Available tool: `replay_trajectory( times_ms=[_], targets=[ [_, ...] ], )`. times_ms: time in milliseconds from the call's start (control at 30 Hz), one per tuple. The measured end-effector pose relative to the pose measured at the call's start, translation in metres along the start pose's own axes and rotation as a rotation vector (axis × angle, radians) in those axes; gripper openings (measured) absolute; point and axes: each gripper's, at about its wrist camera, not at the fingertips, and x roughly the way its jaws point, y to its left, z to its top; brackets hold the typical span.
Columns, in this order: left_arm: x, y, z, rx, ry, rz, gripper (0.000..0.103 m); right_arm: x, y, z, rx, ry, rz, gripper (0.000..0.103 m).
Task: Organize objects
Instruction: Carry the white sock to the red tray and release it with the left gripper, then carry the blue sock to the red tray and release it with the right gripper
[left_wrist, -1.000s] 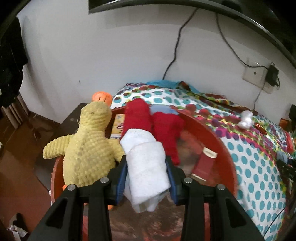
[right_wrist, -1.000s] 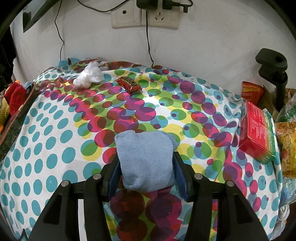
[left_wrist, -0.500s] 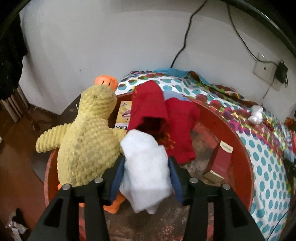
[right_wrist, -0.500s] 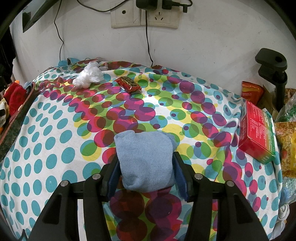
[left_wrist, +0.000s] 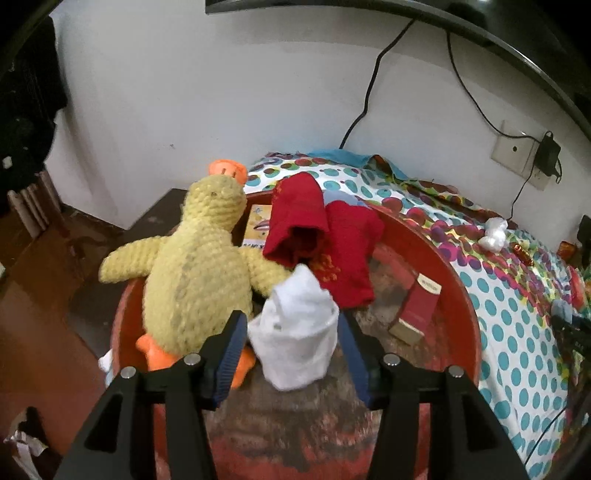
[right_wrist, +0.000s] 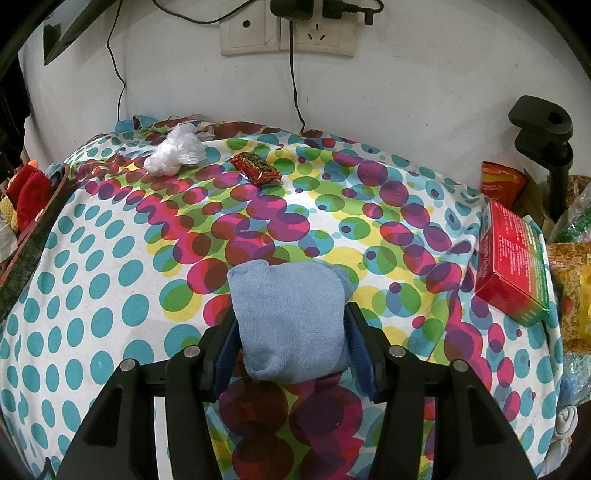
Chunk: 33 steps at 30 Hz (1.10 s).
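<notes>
In the left wrist view a rolled white sock (left_wrist: 295, 328) stands on the floor of a round red basin (left_wrist: 458, 291). My left gripper (left_wrist: 290, 332) straddles it and its jaws are opening, with a gap between each blue pad and the sock. A yellow plush duck (left_wrist: 195, 273), a pair of red socks (left_wrist: 321, 236) and a red cigarette box (left_wrist: 419, 306) also lie in the basin. In the right wrist view my right gripper (right_wrist: 291, 332) is shut on a folded light-blue sock (right_wrist: 291, 306) above the dotted tablecloth (right_wrist: 110, 258).
On the cloth lie a crumpled white plastic bag (right_wrist: 175, 151), a red candy packet (right_wrist: 256, 170) and a red box (right_wrist: 511, 258) at the right edge. A black clamp stand (right_wrist: 546, 147) and snack bags crowd the far right. The basin's rim (right_wrist: 33, 236) borders the left.
The left jaws have spread and let go of the white sock, which now rests in the basin; the left gripper has pulled back a little. The right gripper and blue sock are unchanged.
</notes>
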Motion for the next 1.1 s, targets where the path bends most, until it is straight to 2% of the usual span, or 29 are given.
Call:
replay_trajectory(
  times_ms=[133, 267, 433, 700, 867, 967, 1100],
  targets=[
    [-0.023, -0.017, -0.014, 0.016, 0.000, -0.032, 0.052, 0.001, -0.003, 0.001, 0.002, 0.000, 0.000, 0.050],
    [-0.036, -0.034, -0.027, 0.031, 0.027, -0.105, 0.052, 0.001, -0.002, 0.001, 0.000, 0.000, 0.000, 0.051],
    [-0.040, -0.048, -0.043, 0.096, 0.028, -0.067, 0.053, 0.000, -0.002, 0.002, -0.003, 0.000, -0.005, 0.051],
    [-0.043, -0.039, -0.053, 0.131, -0.002, -0.043, 0.053, 0.002, 0.002, 0.008, 0.023, 0.017, -0.056, 0.049],
    [-0.043, -0.031, -0.050, 0.096, -0.006, -0.089, 0.053, 0.000, 0.019, 0.012, 0.005, 0.039, -0.102, 0.048],
    [-0.048, -0.027, -0.048, 0.090, -0.028, -0.100, 0.053, -0.007, 0.034, 0.017, -0.003, 0.027, -0.098, 0.048],
    [-0.054, -0.015, -0.047, 0.068, -0.047, -0.110, 0.053, -0.018, 0.069, 0.028, -0.042, 0.009, -0.033, 0.048]
  ],
)
